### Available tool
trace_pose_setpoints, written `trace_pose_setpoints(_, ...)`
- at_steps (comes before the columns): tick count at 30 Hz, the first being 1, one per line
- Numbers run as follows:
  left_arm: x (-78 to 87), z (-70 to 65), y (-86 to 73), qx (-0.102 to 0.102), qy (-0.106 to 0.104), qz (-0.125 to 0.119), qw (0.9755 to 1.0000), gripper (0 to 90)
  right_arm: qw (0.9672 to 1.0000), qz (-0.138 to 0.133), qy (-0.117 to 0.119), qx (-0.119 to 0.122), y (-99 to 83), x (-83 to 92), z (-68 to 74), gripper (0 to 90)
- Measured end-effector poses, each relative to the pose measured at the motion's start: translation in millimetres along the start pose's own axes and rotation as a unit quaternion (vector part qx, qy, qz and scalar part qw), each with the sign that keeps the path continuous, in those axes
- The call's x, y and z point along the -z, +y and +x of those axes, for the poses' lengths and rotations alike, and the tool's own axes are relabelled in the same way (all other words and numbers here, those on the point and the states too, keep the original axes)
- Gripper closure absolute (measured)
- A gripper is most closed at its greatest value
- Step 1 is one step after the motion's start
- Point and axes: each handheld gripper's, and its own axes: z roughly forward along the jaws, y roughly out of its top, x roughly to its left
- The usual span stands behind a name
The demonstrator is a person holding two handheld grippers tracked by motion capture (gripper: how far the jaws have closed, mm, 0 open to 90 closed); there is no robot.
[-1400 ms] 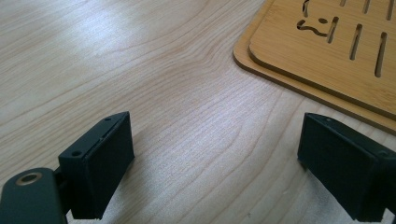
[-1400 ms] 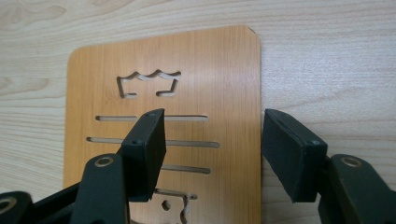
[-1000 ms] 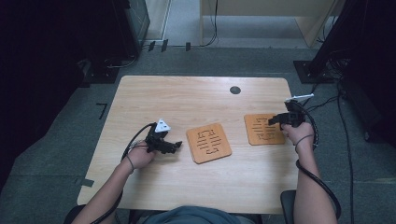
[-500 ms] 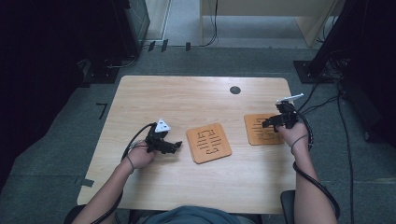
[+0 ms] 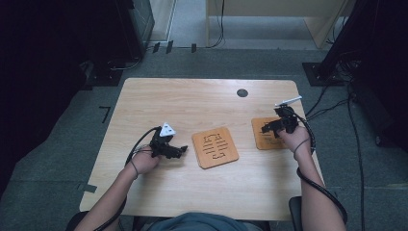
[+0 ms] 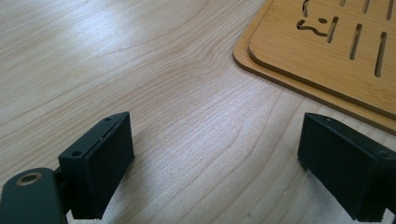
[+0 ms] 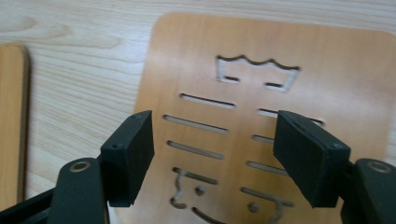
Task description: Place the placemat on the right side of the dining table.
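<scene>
right hand-held gripper (image 5: pixel 267 129) hovers over the single wooden coaster (image 7: pixel 261 130) at 3 o'clock on the tabletop (image 5: pixel 192 101); jaws have just been opening, released, nothing pinched, pads apart above the slotted face. left hand-held gripper (image 5: pixel 182 151) rests at 8 o'clock, jaws wide and empty, just beside the middle stack (image 5: pixel 215 147). the stack's edge in the left gripper view reads as two coasters. count: three coasters, two hand-held grippers. judged: the single coaster looks set down flat; the stack likely still awaits handling.
</scene>
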Motion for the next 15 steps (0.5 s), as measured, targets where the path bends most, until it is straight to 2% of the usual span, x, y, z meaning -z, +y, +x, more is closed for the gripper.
trace_pose_setpoints(4, 0.0, 0.0, 0.0, 0.0, 0.0, 0.0, 1.0, 9.6, 0.9999, 0.003, 0.002, 0.017, 0.9, -3.3, 9.2, 24.8)
trace_pose_setpoints(6, 0.0, 0.0, 0.0, 0.0, 0.0, 0.0, 1.0, 9.6, 0.9994, 0.008, 0.015, 0.029, 0.8, -5.6, 15.4, 22.5)
trace_pose_setpoints(9, 0.0, 0.0, 0.0, 0.0, 0.0, 0.0, 1.0, 9.6, 0.9992, 0.008, 0.01, 0.037, 0.9, -7.3, 20.6, 22.5)
trace_pose_setpoints(10, 0.0, 0.0, 0.0, 0.0, 0.0, 0.0, 1.0, 9.6, 0.9988, 0.008, 0.007, 0.047, 1.1, -9.2, 26.8, 22.5)
trace_pose_setpoints(15, 0.0, 0.0, 0.0, 0.0, 0.0, 0.0, 1.0, 9.6, 0.9977, 0.012, 0.009, 0.066, 1.4, -12.8, 40.0, 22.6)
